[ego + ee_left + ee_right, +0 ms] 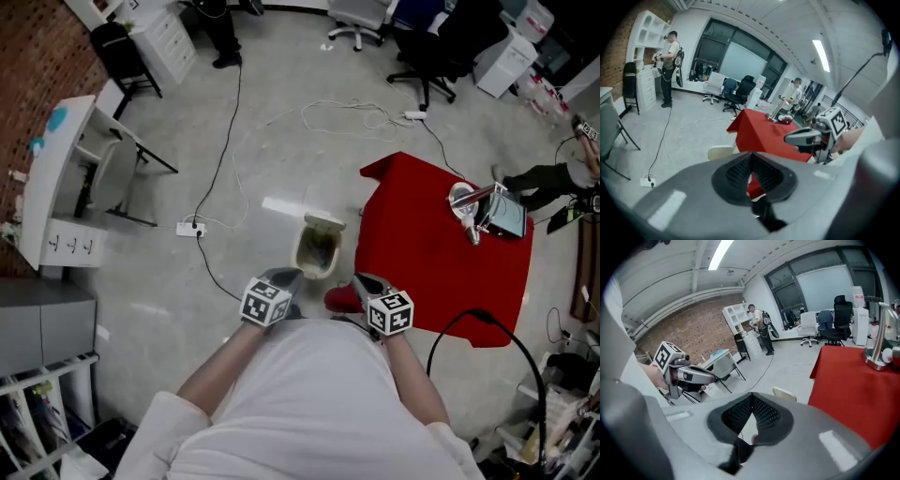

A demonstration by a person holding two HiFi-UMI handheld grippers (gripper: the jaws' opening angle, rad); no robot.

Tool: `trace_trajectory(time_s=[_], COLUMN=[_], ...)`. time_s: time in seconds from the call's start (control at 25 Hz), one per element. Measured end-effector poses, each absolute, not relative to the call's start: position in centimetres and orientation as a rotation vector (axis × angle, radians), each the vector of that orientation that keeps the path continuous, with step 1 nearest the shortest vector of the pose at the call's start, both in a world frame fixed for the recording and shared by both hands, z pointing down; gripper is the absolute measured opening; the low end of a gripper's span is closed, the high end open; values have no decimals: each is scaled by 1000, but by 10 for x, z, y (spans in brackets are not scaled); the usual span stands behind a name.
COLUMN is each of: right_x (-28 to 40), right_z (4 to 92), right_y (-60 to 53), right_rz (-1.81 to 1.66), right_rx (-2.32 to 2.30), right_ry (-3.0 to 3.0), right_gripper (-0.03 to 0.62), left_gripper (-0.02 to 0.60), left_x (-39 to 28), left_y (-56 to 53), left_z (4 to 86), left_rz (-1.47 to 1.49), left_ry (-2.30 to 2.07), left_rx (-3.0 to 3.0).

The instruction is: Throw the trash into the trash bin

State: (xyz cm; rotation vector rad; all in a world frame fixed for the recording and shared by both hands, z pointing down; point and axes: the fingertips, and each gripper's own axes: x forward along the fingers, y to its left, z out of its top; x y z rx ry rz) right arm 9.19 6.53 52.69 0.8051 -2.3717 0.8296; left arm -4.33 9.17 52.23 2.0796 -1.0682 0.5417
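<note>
Presently both sets of fingers are clenched on nothing. The left gripper (287, 275) shows its pads meeting at the tip in its own view, with only floor and red cloth behind the gap. The right gripper (364, 280) reads the same in its view. No trash sits in either.

Trash bin (315, 273): beige, lid tipped back, standing on the floor at 12 o'clock from the two tips and near them. Its inside is dark and the contents are not readable.

Only candidate for trash: a red lump (341, 298) on the floor, just beside the right gripper at its 8 o'clock and at 5 o'clock from the bin. Cannot tell whether it is loose or a hanging corner of the red tablecloth (441, 253).

If loose, judged soft, light, crumpled and not fragile. Best hold would be a pinch on a raised fold rather than the flat edge.
</note>
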Motion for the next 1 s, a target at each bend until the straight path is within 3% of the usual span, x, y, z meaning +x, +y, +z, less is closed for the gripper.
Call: trace_trajectory(time_s=[1.0], right_x=[117], right_z=[523], right_y=[68], right_rz=[798], right_rx=[839], right_ry=[-2382], right_gripper=[0], left_gripper=[5], left_x=[-33], left_y=[100], left_z=[519], left_rz=[531], left_ry=[-1130], left_rx=[2059])
